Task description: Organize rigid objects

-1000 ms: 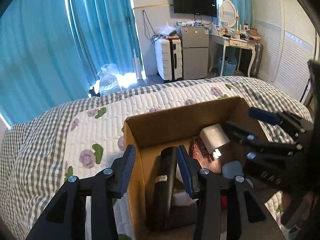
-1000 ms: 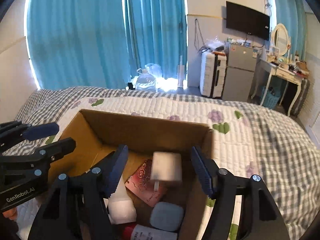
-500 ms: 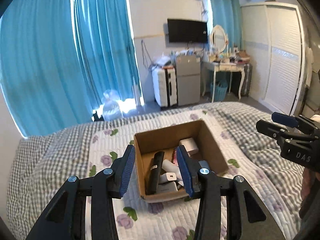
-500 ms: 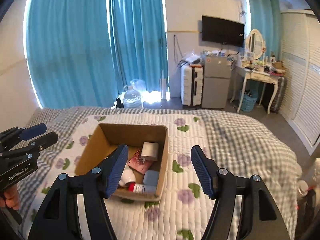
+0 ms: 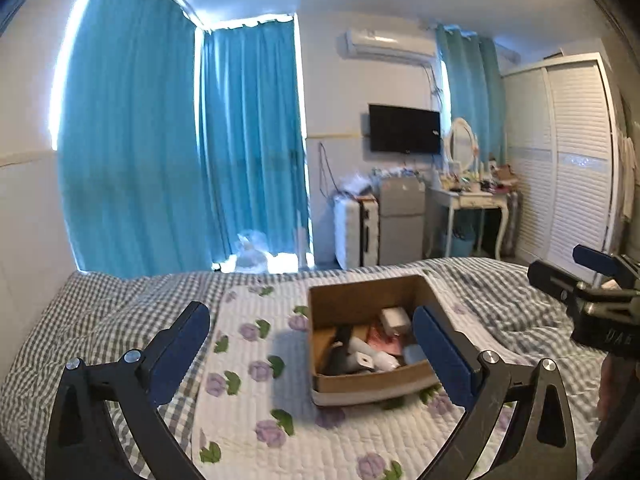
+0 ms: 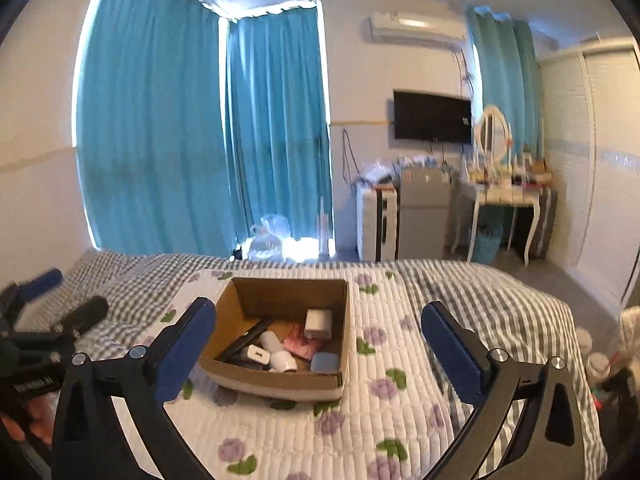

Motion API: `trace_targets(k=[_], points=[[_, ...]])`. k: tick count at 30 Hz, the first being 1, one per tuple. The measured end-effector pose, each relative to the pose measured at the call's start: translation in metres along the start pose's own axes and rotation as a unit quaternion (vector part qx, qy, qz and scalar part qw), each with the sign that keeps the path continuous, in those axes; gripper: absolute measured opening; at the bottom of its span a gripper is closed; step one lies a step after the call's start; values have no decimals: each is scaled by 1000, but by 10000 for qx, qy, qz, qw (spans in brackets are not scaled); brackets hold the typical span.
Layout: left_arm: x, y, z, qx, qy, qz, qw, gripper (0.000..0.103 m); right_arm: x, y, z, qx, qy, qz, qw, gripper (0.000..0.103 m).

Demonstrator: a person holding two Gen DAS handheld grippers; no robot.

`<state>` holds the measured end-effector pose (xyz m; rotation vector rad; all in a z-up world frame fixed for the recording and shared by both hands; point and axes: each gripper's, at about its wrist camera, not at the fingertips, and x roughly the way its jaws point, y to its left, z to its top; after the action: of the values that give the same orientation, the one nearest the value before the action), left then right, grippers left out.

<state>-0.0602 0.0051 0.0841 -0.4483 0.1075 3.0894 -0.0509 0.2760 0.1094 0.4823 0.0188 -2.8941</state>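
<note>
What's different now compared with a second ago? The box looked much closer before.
Both grippers pulled up and back from the box. The left gripper, narrow before and reaching into the box by the black item, now stands wide open. The right gripper was open already and is still open. Neither holds anything. The box and its contents seem unmoved on the quilt.

Teal curtains (image 5: 180, 152) are backlit; a TV (image 5: 404, 128) is mounted above a fridge (image 5: 401, 224), beside a wardrobe (image 5: 568, 160).
</note>
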Motion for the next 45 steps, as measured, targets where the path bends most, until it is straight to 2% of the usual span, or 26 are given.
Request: trace_targets(k=[2, 7, 11, 14, 16, 19, 37, 45], points=[[8, 0, -14, 79, -108, 84, 9999, 103, 9, 8, -14, -253, -174, -116, 9995, 103], [34, -4, -51, 113, 5, 110, 9999, 103, 36, 6, -52, -219, -369, -162, 9989, 103], [46, -3, -76, -20, 195, 86, 9998, 103, 61, -3, -85, 5, -101, -36, 9999, 103], [50, -4, -89, 12, 332, 190, 9993, 103, 67, -2, -99, -15, -60, -135, 9999, 103], [54, -5, -95, 62, 442, 255, 9987, 103, 72, 0, -102, -56, 6, -83, 9999, 103], [54, -2, -99, -79, 498, 142, 9986, 103, 75, 2, -106, -102, 49, -111, 9999, 103], [40, -2, -99, -174, 60, 221, 9996, 103, 68, 0, -110, -124, -57, -99, 9999, 103], [44, 2, -101, -257, 154, 257, 9992, 103, 69, 2, -111, -152, -53, -112, 9998, 103]])
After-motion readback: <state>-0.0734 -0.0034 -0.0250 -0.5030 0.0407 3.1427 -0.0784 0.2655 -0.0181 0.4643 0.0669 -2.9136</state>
